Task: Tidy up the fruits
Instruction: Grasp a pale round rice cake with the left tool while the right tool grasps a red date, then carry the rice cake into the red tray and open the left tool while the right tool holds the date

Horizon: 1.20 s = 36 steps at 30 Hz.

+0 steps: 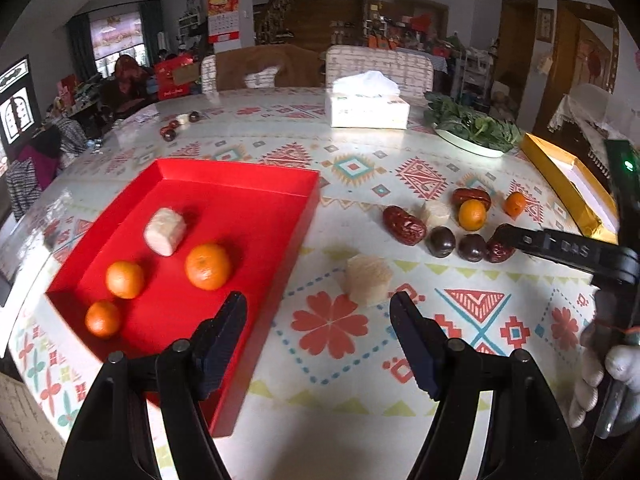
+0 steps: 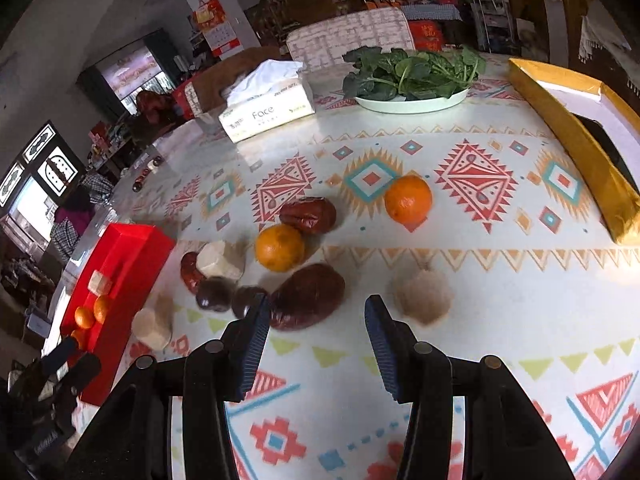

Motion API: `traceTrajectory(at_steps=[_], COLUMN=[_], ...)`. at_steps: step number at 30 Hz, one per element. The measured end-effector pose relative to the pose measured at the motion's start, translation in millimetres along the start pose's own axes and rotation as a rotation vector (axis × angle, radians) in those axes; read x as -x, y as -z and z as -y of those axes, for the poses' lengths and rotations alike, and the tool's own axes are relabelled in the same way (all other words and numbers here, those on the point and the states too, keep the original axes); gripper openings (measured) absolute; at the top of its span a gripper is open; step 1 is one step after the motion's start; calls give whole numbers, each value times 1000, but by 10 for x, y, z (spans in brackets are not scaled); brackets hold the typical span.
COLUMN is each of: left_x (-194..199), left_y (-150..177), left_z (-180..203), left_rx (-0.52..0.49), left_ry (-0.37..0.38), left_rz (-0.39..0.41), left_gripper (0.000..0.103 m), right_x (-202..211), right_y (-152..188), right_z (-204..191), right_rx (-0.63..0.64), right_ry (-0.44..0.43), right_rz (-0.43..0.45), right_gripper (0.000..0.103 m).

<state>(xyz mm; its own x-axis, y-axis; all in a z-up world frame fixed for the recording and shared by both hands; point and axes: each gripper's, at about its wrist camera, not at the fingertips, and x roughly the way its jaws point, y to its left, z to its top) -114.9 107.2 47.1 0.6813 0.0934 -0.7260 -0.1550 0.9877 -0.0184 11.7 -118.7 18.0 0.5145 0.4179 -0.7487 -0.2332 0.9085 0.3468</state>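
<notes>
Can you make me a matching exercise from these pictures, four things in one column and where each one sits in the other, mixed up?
Things:
1. white tissue box
2. leafy green vegetables
3. three small round oranges
4. pale cut cylinder chunk nearest the left gripper

Places:
A. inside the shallow red tray
B. on the patterned tablecloth, just right of the tray
D. at the table's far side, before the chairs
C. on a white oval plate

Pairs: 1-D, 2-C, 3-A, 4-B
</notes>
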Motion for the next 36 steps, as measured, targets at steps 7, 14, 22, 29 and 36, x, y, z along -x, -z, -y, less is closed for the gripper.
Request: traceTrajectory(at_steps=[7,14,22,29,36], left_x=[-246,-447,-623,-637,-290], left_y=[-71,-101,-113,-107,-91], left_z=[81,134,218,251,94], left_rx=[-34,-36,-60,-72,23], left_ry=[38,46,49,36,71], left_rz=[-27,-58,-78,-84,-4], left_gripper=[73,73,63,33,33], right_x=[-182,-180,-123,-83,22], right_y=[-93,-69,-50,-50,-56], right_z=[-54,-41,-7,34,7], right_rx=[-26,-3,-5,-23,-9], right_ry=[-16,-17,-25,-30,-31], right_rz=[-10,11,30,43,91], right_gripper=[54,42,39,37,32])
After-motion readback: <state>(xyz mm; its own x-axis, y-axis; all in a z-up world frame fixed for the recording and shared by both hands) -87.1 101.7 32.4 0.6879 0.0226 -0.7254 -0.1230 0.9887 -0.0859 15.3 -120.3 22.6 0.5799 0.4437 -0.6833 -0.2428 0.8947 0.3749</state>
